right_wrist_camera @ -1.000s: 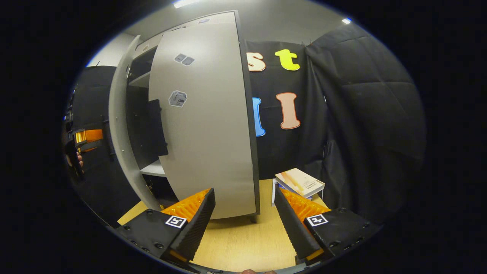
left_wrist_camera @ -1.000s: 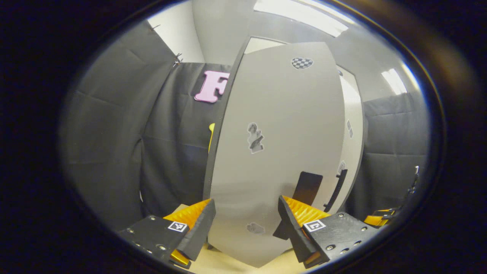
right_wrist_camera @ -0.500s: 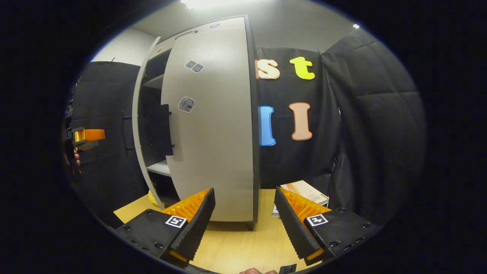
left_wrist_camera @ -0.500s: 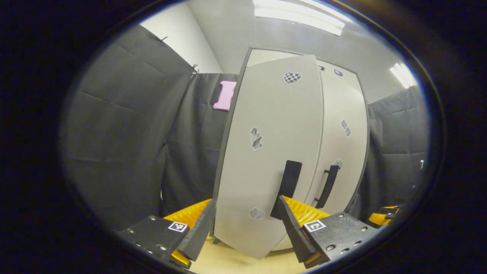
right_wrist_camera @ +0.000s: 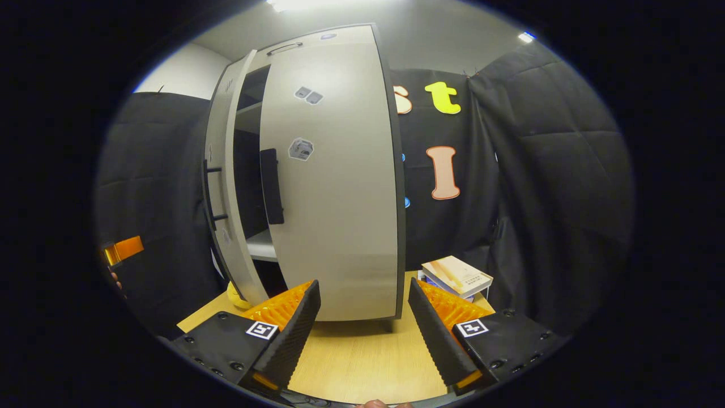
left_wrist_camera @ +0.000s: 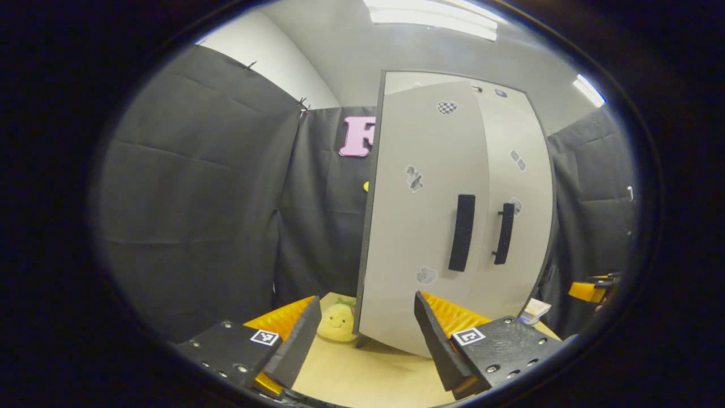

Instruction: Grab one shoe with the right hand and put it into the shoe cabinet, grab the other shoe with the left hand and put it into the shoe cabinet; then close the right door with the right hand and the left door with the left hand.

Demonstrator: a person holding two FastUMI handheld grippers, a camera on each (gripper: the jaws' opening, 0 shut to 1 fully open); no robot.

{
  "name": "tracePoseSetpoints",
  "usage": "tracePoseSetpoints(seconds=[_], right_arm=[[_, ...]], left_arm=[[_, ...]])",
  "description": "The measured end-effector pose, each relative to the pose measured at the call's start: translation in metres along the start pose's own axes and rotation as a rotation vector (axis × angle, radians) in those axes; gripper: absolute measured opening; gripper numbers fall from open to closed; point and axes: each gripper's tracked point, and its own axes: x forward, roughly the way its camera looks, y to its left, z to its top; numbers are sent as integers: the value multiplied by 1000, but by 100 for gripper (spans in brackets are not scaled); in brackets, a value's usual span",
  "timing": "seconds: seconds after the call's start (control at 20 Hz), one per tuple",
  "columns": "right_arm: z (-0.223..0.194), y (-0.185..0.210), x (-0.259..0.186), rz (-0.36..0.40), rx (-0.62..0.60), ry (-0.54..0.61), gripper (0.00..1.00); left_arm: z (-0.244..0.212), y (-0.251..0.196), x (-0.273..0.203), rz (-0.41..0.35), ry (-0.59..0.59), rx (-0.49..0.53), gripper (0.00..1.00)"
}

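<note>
The grey shoe cabinet (left_wrist_camera: 396, 79) stands on the wooden table. In the left gripper view its left door (left_wrist_camera: 422, 226) hangs slightly ajar, with a black handle (left_wrist_camera: 461, 232). The right door (left_wrist_camera: 518, 187) lies about flush with the cabinet. My left gripper (left_wrist_camera: 362, 340) is open and empty, a short way back from the left door. In the right gripper view a dark gap with a white shelf (right_wrist_camera: 261, 246) shows between the left door (right_wrist_camera: 224, 192) and the right door (right_wrist_camera: 334, 187). My right gripper (right_wrist_camera: 362, 334) is open and empty before the right door. The left gripper (right_wrist_camera: 122, 250) shows far left.
A yellow plush toy (left_wrist_camera: 337, 326) lies on the table by the cabinet's left corner. A stack of books (right_wrist_camera: 456, 276) sits to the right of the cabinet. Black cloth walls close in on both sides. Bare wooden tabletop (right_wrist_camera: 362, 357) lies in front.
The left door has swung most of the way toward shut. My left gripper has drawn back from it, bringing the plush toy into view. The right gripper has hardly moved.
</note>
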Motion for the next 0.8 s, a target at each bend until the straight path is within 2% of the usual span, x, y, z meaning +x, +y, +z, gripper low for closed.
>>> tracePoseSetpoints(seconds=[0.15,0.25,0.35,0.4,0.45,0.75,0.8], right_arm=[[-5,7,-5,-36,-8,-15,98],[-7,13,-9,-51,1,-15,98],[2,13,-17,-70,1,-39,98],[6,10,-23,-86,-5,-49,98],[11,6,-28,-106,-10,-57,98],[36,-12,-49,-196,22,-101,98],[40,-15,-52,-206,20,-112,98]], left_arm=[[-8,-4,-6,-57,-9,22,99],[-5,-3,0,-61,-25,41,99],[0,-11,7,-93,-22,24,99],[4,-15,11,-112,-22,13,89],[10,-19,15,-130,-22,6,99],[35,-24,30,-179,-34,44,94],[36,-24,31,-187,-36,37,99]])
